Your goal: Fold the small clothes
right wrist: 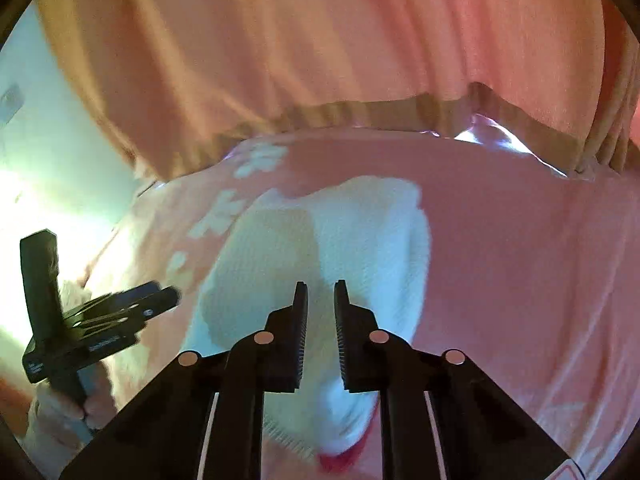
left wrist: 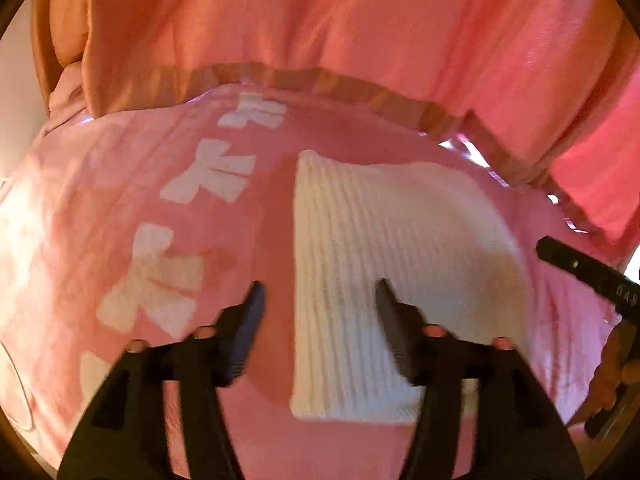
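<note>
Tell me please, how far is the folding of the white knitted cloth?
Looks done: the white ribbed cloth lies flat as a neat rectangle on the pink blanket. In hand: nothing; the left gripper is open, the right gripper nearly closed and empty. Left: perhaps one more fold; no other clothes are visible.

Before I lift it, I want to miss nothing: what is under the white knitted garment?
The white knitted garment lies flat on a pink blanket with white bow shapes. Only blanket shows around its edges; whatever lies directly beneath is covered.
</note>
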Available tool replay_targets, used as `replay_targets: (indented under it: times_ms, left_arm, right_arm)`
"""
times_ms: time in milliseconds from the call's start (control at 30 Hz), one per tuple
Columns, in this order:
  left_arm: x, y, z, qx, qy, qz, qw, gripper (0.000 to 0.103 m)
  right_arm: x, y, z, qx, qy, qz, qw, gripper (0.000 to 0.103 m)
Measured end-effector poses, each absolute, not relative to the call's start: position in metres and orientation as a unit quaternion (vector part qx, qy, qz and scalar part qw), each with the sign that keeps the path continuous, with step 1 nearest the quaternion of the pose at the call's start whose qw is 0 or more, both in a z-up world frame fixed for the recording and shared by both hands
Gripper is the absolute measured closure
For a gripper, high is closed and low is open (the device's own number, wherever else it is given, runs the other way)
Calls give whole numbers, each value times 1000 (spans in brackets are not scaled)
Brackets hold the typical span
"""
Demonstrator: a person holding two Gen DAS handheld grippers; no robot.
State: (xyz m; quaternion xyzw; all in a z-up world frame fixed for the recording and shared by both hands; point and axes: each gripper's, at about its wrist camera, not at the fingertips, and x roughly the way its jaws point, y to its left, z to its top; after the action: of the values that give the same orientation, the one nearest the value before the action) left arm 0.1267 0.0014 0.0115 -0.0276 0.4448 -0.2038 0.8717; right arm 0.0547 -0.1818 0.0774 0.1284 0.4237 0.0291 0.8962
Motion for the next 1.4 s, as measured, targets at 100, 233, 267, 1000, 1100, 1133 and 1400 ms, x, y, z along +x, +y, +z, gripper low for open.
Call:
replay_targets:
  times_ms: [100,233,267,1000,1100,1133,1400]
  left_arm:
    - [103,-9,11,27,433,-227,872,43]
    - [85,-15,13,32,428,-264,864,22]
    - [79,-13,12,29,430,-273,860,16]
    - [64,4,-28,101,489,-234,834,84]
    - [50,11,-6,81,443,-215,866,51]
    - [46,14,1,64,431,-208,876,31]
    - [13,-5,43,7,332,-152,931,5]
  right_arm:
    - [42,-182,39,159,459,1,874,91]
    - [25,-184,27,190,462,1,866,58]
    - [21,-180,27,185,460,3,868,53]
    - [-18,-175,-22,242,503,1,830,86]
    - [-30,-173,15,201,474,-16,857,69]
    - [-33,-173,31,187,462,-22,867,67]
    - [-46,-153,95,28,360,-114,926,30]
